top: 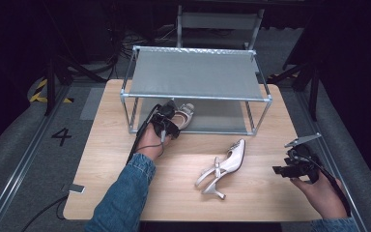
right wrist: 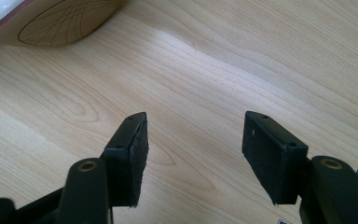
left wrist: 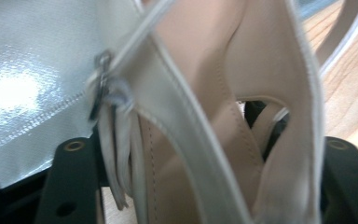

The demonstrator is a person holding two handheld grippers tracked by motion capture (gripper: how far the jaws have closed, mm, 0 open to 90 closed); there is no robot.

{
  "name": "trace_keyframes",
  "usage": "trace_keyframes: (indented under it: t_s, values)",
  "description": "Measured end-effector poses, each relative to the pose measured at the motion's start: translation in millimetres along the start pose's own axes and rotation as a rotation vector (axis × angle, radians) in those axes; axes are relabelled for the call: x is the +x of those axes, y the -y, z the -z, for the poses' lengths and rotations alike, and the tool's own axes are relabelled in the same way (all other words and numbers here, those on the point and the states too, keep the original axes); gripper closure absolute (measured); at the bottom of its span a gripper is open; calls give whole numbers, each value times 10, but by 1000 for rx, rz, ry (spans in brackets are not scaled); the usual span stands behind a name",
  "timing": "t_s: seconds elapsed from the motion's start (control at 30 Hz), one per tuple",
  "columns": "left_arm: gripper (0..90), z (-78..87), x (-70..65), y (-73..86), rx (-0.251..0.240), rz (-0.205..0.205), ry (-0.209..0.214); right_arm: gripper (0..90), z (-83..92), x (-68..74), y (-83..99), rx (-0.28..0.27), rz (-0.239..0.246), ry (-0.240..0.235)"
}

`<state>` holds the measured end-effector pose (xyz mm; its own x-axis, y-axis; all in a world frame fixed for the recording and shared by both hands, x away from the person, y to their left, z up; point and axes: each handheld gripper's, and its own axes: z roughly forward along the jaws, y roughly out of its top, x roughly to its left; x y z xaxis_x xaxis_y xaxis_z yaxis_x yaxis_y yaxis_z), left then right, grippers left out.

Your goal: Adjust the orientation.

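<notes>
Seen from above, left gripper (top: 166,122) holds a cream slingback shoe (top: 183,115) at the front left of the shoe rack (top: 198,97)'s lower shelf, while its mate (top: 224,166) lies mid-table and the right gripper (top: 290,166) hovers near the right edge. Left gripper view: the shoe's straps (left wrist: 223,130) sit between the jaws, though whether the pads press I cannot tell. Right gripper view: jaws stand wide over bare wooden table (right wrist: 214,70).

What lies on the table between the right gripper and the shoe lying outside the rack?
Nothing: in the high view, only bare table separates the right gripper from the shoe.
</notes>
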<state>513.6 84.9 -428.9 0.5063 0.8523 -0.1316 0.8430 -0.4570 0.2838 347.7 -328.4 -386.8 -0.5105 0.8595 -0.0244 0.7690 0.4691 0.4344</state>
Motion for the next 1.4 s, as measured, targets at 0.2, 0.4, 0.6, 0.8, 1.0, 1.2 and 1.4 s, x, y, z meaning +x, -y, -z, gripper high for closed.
trace_keyframes:
  t_s: [0.2,0.4,0.6,0.8,1.0,1.2,1.4]
  values:
    - [259,118,58,49,-56,-15,-4,406,-11,-1,-9,1,4,-6]
    - [202,274,45,153,-141,-29,46,405,-43,22,-58,4,17,-16]
    - [184,460,-35,238,-153,-61,-18,405,-61,41,-110,2,29,-19]
    - [183,698,-124,393,-191,-27,-26,406,-101,64,-182,3,51,-29]
    - [183,880,-169,546,-214,-32,-25,405,-136,68,-256,1,62,-36]
    - [181,900,-133,680,-164,-32,-35,404,-164,96,-348,-4,89,-46]
    - [182,818,-66,794,-119,-24,-28,404,-199,132,-432,-6,109,-58]
